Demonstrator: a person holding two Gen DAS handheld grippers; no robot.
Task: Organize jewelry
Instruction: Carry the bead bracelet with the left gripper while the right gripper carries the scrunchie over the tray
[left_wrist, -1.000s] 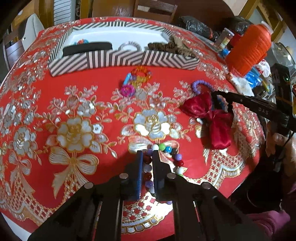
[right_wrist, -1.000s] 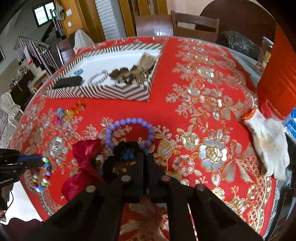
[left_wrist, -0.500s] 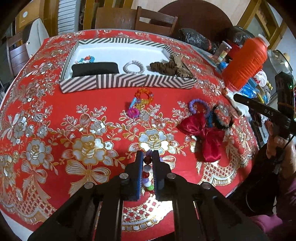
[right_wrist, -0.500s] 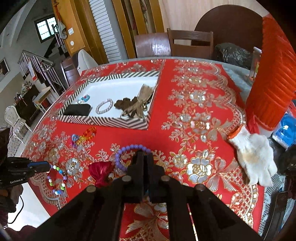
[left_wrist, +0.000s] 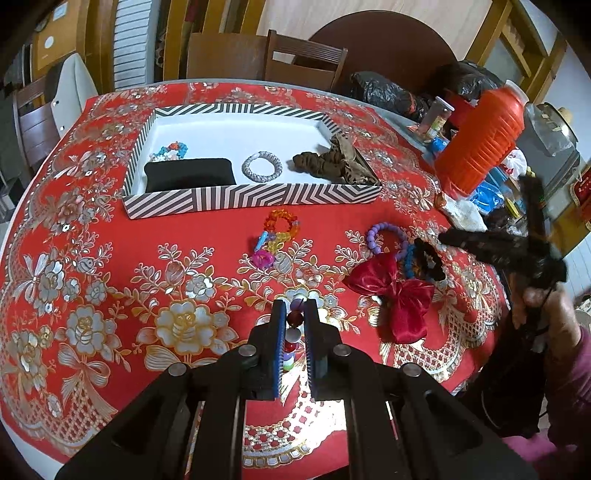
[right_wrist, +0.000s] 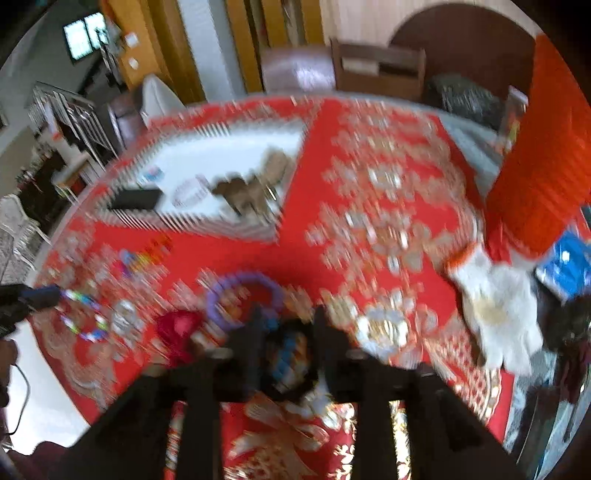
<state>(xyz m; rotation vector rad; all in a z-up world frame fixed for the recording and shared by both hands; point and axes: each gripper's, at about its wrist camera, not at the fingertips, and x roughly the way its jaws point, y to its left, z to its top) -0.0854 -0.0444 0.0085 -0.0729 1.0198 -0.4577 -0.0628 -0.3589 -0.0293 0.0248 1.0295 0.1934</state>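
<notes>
Here, left gripper (left_wrist: 294, 314) clamps the multicoloured bead bracelet (left_wrist: 293, 320) between its fingers, lifted for carrying | striped tray (left_wrist: 255, 195) well ahead, likely destination | right gripper (right_wrist: 286, 325) blurred, fingers spread above the dark scrunchie (right_wrist: 291, 354).

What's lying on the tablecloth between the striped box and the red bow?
In the left wrist view, the multicolored bead bracelet and the purple bead bracelet lie between the striped box and the red bow.
</notes>
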